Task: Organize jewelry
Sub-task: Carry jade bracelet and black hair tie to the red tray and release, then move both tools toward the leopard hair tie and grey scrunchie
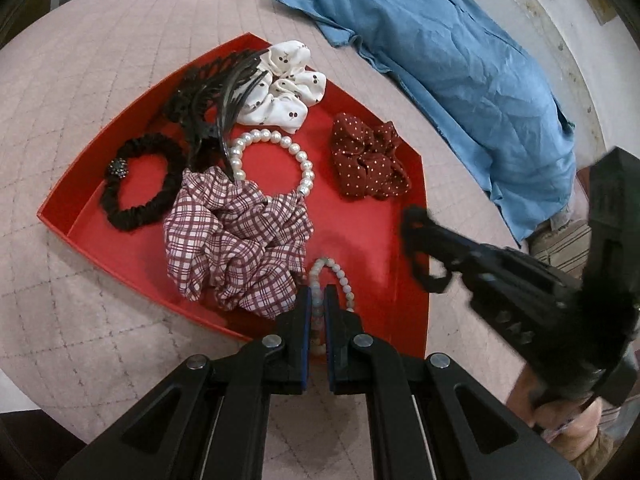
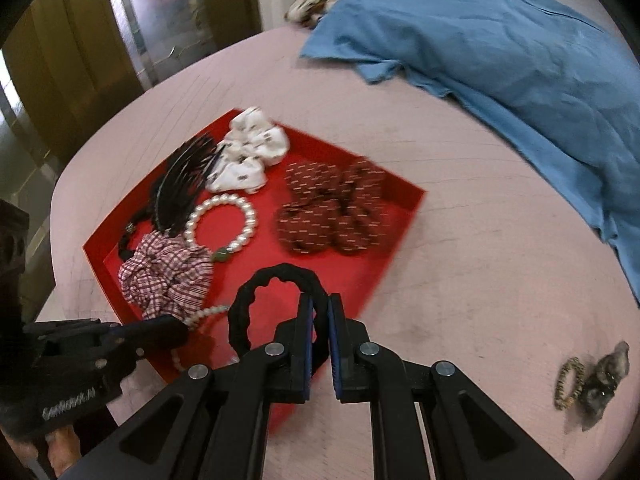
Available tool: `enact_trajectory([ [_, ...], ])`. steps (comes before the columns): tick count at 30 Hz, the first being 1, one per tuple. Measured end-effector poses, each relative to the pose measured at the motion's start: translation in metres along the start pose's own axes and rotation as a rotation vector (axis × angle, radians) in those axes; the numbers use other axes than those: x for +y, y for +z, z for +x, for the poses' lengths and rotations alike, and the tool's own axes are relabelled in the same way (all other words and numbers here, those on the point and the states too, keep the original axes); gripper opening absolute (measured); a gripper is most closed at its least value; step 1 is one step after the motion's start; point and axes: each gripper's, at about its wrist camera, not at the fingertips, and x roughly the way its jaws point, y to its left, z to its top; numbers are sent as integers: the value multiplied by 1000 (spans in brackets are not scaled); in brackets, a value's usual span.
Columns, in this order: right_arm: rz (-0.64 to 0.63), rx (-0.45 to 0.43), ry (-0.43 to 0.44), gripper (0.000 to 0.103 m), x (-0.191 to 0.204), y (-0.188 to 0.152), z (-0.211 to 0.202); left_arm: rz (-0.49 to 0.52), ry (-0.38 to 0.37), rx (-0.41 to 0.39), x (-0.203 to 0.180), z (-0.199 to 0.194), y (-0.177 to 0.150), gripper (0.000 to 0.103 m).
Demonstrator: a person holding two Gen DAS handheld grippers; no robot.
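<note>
A red tray (image 1: 360, 236) lies on the pink quilted surface. In it are a plaid scrunchie (image 1: 236, 240), a pearl bracelet (image 1: 296, 152), a maroon dotted scrunchie (image 1: 368, 160), a white scrunchie (image 1: 288, 84), a black claw clip (image 1: 216, 92) and a black scrunchie (image 1: 136, 188). My left gripper (image 1: 319, 294) is shut on a pale bead bracelet (image 1: 340, 272) over the tray's near edge. My right gripper (image 2: 319, 300) is shut on a black wavy hair tie (image 2: 256, 296), held over the tray's near corner. Each gripper shows in the other's view: the right gripper (image 1: 444, 258) and the left gripper (image 2: 176, 328).
A blue garment (image 1: 460, 68) lies crumpled across the far right of the surface. A small patterned hair tie (image 2: 568, 384) and a grey fabric piece (image 2: 604, 384) lie on the surface to the right. A patterned cloth (image 2: 312, 4) peeks out behind the garment.
</note>
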Motion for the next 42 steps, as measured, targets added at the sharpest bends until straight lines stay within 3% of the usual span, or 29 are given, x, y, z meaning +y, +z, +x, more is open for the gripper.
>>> enact_trajectory([
  [4, -38, 28, -8, 8, 18, 4, 17, 3, 3, -39, 1, -13, 2, 7],
  [6, -39, 36, -14, 9, 20, 5, 22, 9, 9, -65, 2, -21, 3, 14],
  [8, -33, 38, -19, 9, 20, 5, 26, 11, 20, -96, 2, -29, 4, 27],
  [11, -18, 32, -30, 11, 19, 5, 28, 20, 36, -126, 0, -34, 5, 31],
  [13, -10, 28, -35, 16, 18, 6, 29, 25, 48, -137, 0, -36, 5, 33],
  [15, -1, 22, -46, 35, 16, 6, 28, 24, 57, -144, -1, -37, 5, 39],
  [16, 8, 16, -51, 36, 14, 6, 26, 23, 63, -149, -1, -38, 4, 43],
  [22, 59, -36, -49, 37, 1, 4, 8, 37, 100, -179, -5, -39, 2, 44],
  [27, 108, -76, -46, 37, -20, -11, -12, 133, 218, -241, -27, -40, -8, 49],
  [31, 207, -91, -37, 37, -59, -40, -33, 238, 252, -293, -52, -42, -22, 60],
  [35, 329, -104, -46, 37, -111, -72, -55, 328, 193, -308, -78, -39, -42, 60],
  [40, 492, -152, -134, 37, -191, -109, -94, 435, 126, -295, -107, -26, -70, 61],
  [42, 570, -182, -227, 37, -231, -126, -114, 467, 114, -279, -116, -18, -77, 61],
])
